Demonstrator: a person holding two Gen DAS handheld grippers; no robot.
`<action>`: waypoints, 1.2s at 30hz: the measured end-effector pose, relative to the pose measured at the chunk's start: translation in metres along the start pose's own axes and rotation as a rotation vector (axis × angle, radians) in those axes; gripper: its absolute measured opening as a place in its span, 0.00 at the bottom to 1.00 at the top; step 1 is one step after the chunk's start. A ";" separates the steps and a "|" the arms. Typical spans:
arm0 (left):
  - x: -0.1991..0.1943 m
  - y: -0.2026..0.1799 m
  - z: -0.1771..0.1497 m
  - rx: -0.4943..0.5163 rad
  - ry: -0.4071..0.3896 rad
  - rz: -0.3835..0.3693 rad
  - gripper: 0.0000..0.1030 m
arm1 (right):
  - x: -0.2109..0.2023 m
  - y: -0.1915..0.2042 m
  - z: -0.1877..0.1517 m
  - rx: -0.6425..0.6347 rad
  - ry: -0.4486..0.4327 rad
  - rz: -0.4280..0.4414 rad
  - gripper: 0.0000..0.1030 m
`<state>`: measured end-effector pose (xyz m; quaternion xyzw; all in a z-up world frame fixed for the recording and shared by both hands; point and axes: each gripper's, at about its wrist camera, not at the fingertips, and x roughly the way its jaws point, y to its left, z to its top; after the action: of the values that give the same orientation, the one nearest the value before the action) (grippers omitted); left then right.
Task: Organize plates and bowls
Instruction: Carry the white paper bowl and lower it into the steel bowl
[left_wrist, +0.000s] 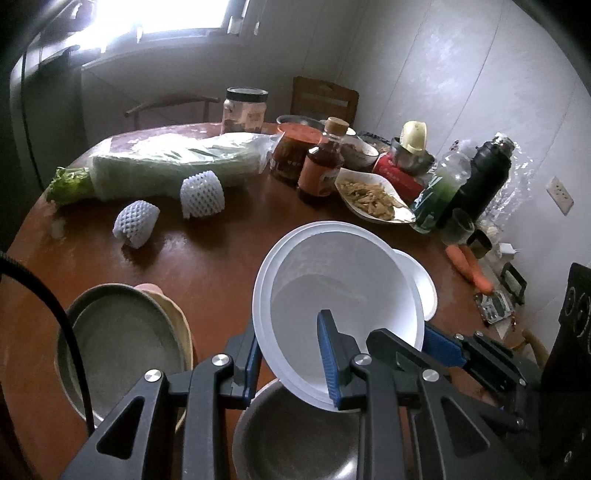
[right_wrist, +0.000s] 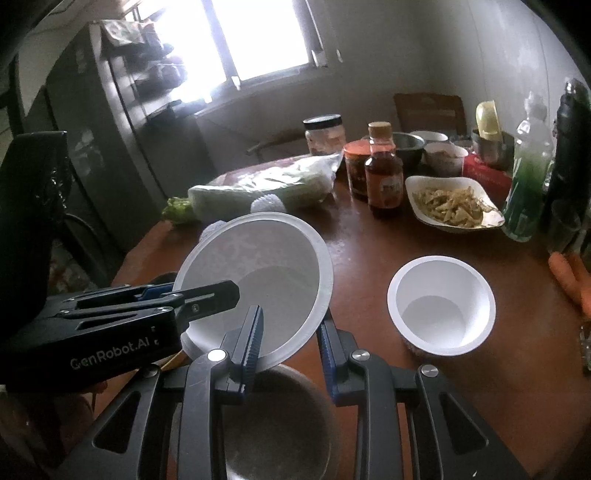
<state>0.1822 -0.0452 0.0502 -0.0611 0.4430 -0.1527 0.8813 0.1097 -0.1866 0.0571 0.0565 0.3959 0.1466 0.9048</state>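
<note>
Both grippers grasp one large white plastic bowl (left_wrist: 343, 291), lifted and tilted above the near edge of the round brown table (left_wrist: 221, 258). The left gripper (left_wrist: 291, 354) is clenched on the bowl's near rim, one blue pad inside, one outside. The right gripper (right_wrist: 291, 339) pinches the rim on the opposite side in the same way. Directly beneath sits a grey metal bowl (right_wrist: 273, 424). A smaller white bowl (right_wrist: 441, 302) stands on the table just beside them. Nearer the left edge, a grey plate (left_wrist: 122, 343) rests on a beige one.
</note>
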 end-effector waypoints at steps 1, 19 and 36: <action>-0.002 -0.001 -0.002 -0.002 -0.001 0.000 0.28 | -0.003 0.001 -0.002 -0.005 -0.003 0.000 0.29; -0.011 -0.007 -0.051 -0.007 0.044 -0.006 0.28 | -0.028 0.008 -0.037 -0.036 0.017 0.022 0.29; 0.003 0.000 -0.084 -0.006 0.129 0.004 0.28 | -0.023 0.012 -0.063 -0.074 0.090 0.030 0.29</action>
<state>0.1163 -0.0437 -0.0026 -0.0531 0.4995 -0.1532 0.8510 0.0462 -0.1829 0.0332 0.0221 0.4296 0.1771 0.8852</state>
